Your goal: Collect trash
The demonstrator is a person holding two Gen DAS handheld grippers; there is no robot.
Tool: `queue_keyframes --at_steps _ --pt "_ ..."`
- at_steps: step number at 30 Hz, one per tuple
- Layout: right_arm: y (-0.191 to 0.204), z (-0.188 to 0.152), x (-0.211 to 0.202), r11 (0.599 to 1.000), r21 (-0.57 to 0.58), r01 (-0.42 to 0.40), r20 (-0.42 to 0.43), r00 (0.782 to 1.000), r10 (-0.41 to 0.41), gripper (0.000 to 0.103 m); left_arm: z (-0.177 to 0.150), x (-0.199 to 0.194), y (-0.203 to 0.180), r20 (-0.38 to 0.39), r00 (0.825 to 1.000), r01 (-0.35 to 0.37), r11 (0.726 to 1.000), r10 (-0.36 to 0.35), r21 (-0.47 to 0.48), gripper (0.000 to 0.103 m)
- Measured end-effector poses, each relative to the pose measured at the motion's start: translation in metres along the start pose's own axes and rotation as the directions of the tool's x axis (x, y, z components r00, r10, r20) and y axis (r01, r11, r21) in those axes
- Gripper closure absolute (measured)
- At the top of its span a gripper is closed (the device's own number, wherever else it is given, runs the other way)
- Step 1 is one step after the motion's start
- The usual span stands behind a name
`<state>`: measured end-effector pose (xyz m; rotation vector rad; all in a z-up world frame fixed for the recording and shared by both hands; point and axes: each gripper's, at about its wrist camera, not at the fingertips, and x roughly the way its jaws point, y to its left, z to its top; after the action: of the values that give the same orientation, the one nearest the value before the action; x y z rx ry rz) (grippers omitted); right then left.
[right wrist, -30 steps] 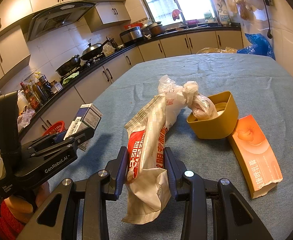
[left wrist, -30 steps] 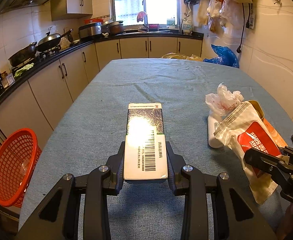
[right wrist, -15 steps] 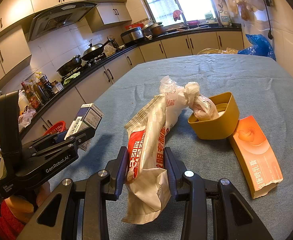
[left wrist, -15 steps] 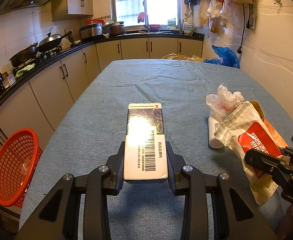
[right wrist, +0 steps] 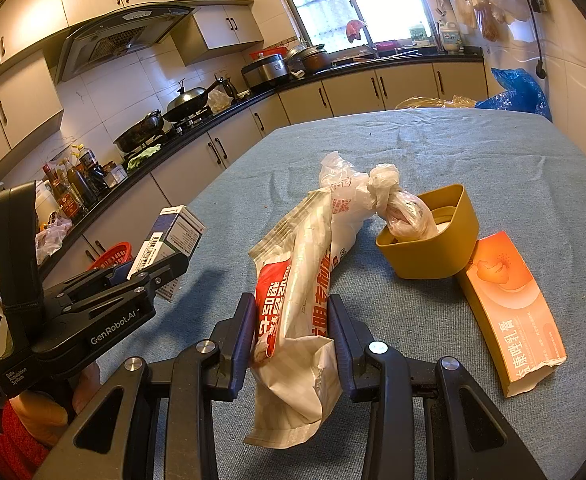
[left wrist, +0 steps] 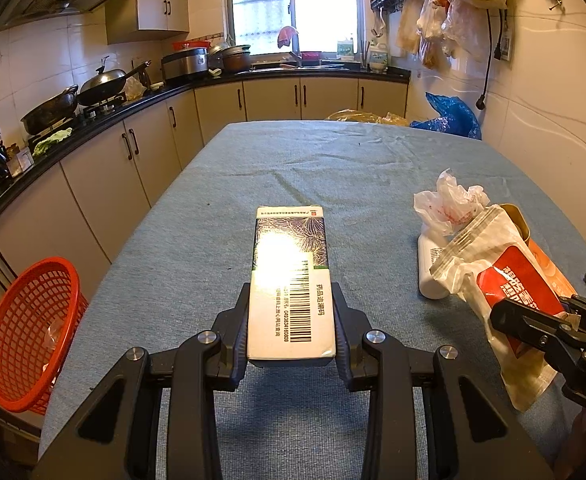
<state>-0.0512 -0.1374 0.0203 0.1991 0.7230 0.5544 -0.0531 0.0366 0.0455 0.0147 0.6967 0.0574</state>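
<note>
My left gripper (left wrist: 292,320) is shut on a white and dark blue medicine box (left wrist: 290,280) with a barcode, held just above the blue tablecloth. My right gripper (right wrist: 292,332) is shut on a crumpled white and red snack bag (right wrist: 293,300). That bag also shows in the left wrist view (left wrist: 497,280), gripped by the right gripper (left wrist: 533,328). The left gripper with the box shows at the left of the right wrist view (right wrist: 149,264). A red mesh basket (left wrist: 29,332) stands on the floor left of the table.
On the table lie a knotted plastic bag (right wrist: 397,208) in a mustard yellow cup (right wrist: 433,248), an orange carton (right wrist: 513,312) and a white bottle (left wrist: 431,268). Kitchen counters with pans run along the left and back. A wall is at the right.
</note>
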Motion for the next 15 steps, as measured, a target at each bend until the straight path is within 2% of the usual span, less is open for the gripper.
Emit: queue_keyframes --at_steps 15 --pt "-0.002 0.003 -0.003 1.000 0.016 0.012 0.006 1.000 -0.012 0.064 0.001 -0.013 0.017 0.019 1.000 -0.015 1.000 0.016 -0.012 0.070"
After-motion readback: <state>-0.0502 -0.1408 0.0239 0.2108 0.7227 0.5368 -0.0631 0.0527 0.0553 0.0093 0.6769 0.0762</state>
